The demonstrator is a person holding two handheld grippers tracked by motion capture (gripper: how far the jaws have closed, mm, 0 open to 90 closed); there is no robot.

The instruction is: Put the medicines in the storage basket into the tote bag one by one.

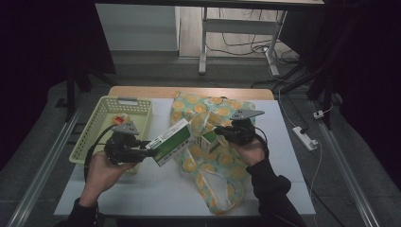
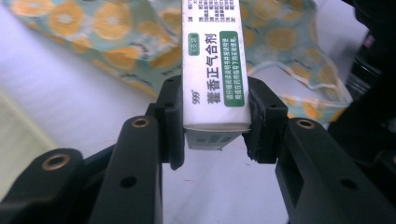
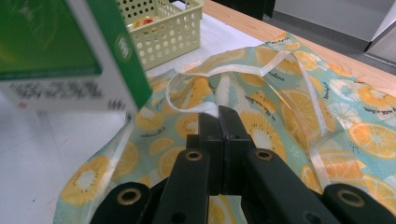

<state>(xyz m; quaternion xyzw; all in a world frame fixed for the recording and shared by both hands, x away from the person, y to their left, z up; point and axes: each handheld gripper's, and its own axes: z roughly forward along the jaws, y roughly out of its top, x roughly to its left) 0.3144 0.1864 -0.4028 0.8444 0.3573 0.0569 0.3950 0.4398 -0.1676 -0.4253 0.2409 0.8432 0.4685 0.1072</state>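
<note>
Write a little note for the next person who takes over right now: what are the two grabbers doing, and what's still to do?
Left gripper: jaws shut on the green and white box, held in the air beside the fruit-print bag.
Right gripper: jaws shut on the bag's edge, lifting it.
Yellow basket sits at the table's left with something small inside.
Done: box picked up, bag edge gripped.
Left: probably slide the box into the bag, then let go.

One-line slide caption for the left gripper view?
Left tongs clamp the end of a white-and-green medicine box above the orange-print bag on the white table.
</note>
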